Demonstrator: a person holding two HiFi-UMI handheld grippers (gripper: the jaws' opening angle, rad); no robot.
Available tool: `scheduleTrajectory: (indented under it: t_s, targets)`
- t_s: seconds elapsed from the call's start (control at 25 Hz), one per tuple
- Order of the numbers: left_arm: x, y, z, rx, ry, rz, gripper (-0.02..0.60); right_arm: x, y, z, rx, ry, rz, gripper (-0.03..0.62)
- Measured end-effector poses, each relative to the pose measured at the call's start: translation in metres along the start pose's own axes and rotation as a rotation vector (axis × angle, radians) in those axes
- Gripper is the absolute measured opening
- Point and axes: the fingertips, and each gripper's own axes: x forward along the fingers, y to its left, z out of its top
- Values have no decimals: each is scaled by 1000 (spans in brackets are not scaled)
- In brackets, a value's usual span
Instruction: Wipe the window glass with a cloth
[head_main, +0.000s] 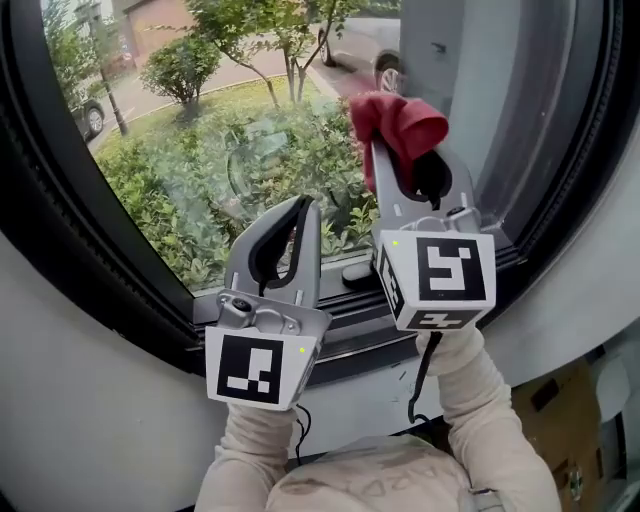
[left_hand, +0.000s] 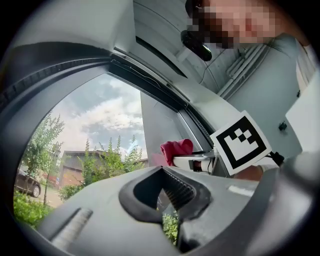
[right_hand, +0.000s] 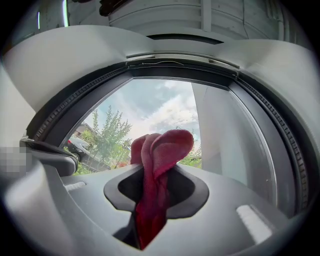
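The window glass (head_main: 200, 150) fills the head view, with shrubs and a road behind it. My right gripper (head_main: 405, 150) is raised at the right part of the pane, shut on a red cloth (head_main: 400, 120) that bunches out past its tips close to the glass. In the right gripper view the cloth (right_hand: 160, 155) runs up between the jaws of that gripper (right_hand: 159, 170). My left gripper (head_main: 305, 205) is lower and to the left, just above the sill, shut with nothing in it. Its own view shows its tips (left_hand: 163, 168) meeting, with the cloth (left_hand: 176, 149) beyond.
A black rubber gasket (head_main: 60, 200) and a dark frame ring the pane. The sill (head_main: 350, 300) lies just under both grippers. White wall (head_main: 90, 420) curves below. A cardboard box (head_main: 560, 420) stands at the lower right. A grey panel (head_main: 510, 90) borders the glass on the right.
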Motion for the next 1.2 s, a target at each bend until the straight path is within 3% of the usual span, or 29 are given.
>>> scheduleTrajectory:
  t_s: [0.24,0.64,0.84,1.2]
  targets:
    - [-9,35,0,26,-29,14,0,15,59,7,-66,-6,50,121]
    - [-15,29,-4,35,-39,37,0,-4,69,-34,-78,18,66,126]
    - [-4,10,-7,39,-35,33,0,-4,52,-35,-117,14,70,129]
    - [33,-41,-23,14,-23,20,0,-11,-26,-53,-121,20,34,130]
